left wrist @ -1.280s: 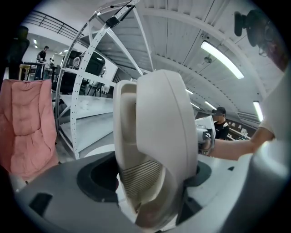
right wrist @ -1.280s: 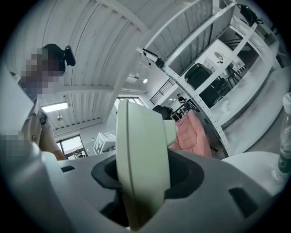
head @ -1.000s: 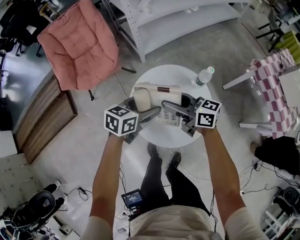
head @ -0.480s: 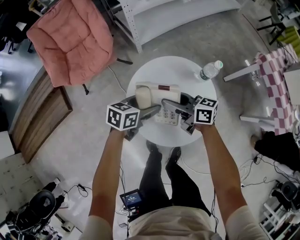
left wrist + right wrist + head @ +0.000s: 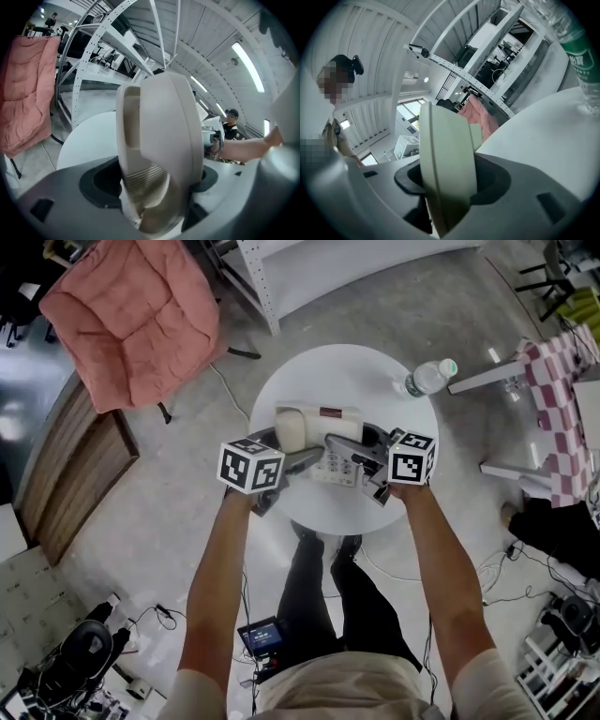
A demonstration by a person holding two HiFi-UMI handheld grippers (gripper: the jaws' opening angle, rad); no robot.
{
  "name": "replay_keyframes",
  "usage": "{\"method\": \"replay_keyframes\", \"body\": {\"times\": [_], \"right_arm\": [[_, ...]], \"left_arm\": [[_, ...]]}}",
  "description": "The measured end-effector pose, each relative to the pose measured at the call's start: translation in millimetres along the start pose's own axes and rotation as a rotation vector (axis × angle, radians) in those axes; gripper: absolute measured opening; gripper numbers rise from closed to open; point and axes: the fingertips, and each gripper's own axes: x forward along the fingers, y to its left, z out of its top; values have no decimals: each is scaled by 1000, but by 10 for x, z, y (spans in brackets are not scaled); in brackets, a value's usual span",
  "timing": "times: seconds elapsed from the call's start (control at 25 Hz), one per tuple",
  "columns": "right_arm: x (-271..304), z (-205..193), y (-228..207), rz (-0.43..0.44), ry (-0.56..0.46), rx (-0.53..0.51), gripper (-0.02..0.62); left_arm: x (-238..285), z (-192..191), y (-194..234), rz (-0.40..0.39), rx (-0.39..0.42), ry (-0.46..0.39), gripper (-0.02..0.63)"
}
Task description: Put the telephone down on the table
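Observation:
A cream telephone (image 5: 317,429) with a keypad (image 5: 336,469) hangs over the round white table (image 5: 347,381), and I cannot tell if it touches the top. My left gripper (image 5: 289,461) is shut on its left end. In the left gripper view the rounded cream body (image 5: 159,150) fills the gap between the jaws of that gripper (image 5: 157,187). My right gripper (image 5: 362,456) is shut on the right end. In the right gripper view a cream edge (image 5: 447,159) stands clamped in that gripper (image 5: 450,185), above the table top (image 5: 534,140).
A clear water bottle with a green label (image 5: 427,378) (image 5: 577,56) stands at the table's far right rim. Around the table are a pink padded chair (image 5: 131,320), a white shelf rack (image 5: 309,268), a checked-cloth table (image 5: 562,409) and floor cables. A person (image 5: 232,124) stands behind.
Both grippers have sunk toward the table top with the telephone held between them, and both grips stay unchanged.

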Motion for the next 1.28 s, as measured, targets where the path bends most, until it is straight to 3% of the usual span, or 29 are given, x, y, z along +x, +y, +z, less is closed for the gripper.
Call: {"method": "replay_keyframes", "body": {"times": [0.32, 0.56, 0.76, 0.96, 1.12, 1.28], "right_arm": [[19, -79, -235, -22, 12, 41, 207], [56, -186, -425, -91, 42, 43, 217], [28, -294, -632, -210, 113, -4, 267], [48, -246, -749, -303, 106, -37, 342], [11, -241, -858, -368, 79, 0, 381], [-47, -352, -952, -414, 143, 23, 414]], "left_arm": [[161, -60, 121, 2, -7, 37, 380], [253, -59, 186, 37, 46, 47, 380], [365, -63, 182, 72, 76, 35, 380], [413, -39, 184, 120, 80, -30, 380], [448, -18, 194, 165, 76, -64, 380], [486, -81, 183, 210, 134, -48, 380]]}}
